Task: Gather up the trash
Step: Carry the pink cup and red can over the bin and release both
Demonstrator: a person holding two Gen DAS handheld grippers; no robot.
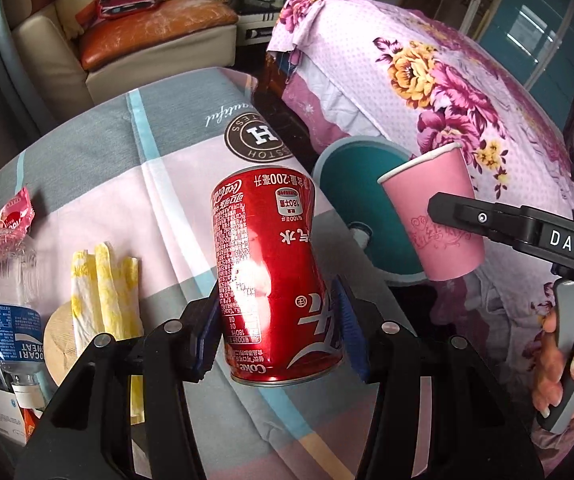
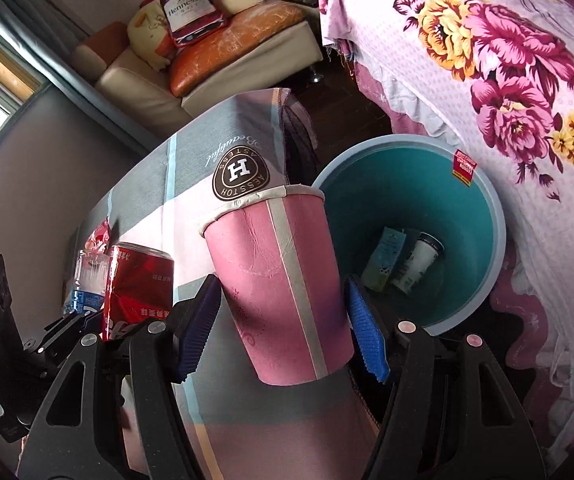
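My left gripper (image 1: 277, 320) is shut on a red cola can (image 1: 275, 276), blue pads pressed to its sides, above the checked cloth. My right gripper (image 2: 283, 320) is shut on a pink paper cup (image 2: 283, 292), mouth up. In the left wrist view that pink cup (image 1: 439, 216) hangs over the teal bin (image 1: 327, 160), with the right gripper (image 1: 443, 210) coming in from the right. In the right wrist view the teal bin (image 2: 483, 248) lies just behind the cup; a small carton (image 2: 387, 256) and a white bottle (image 2: 419, 264) lie inside. The red can (image 2: 135, 288) shows at the left.
On the checked cloth (image 1: 159, 184) lie a clear plastic bottle (image 1: 11, 292), a yellow-white napkin (image 1: 103, 292), a red wrapper (image 1: 15, 212) and a box at the lower left. A flowered bedcover (image 1: 427, 80) rises to the right of the bin. A cream sofa (image 1: 135, 40) stands behind.
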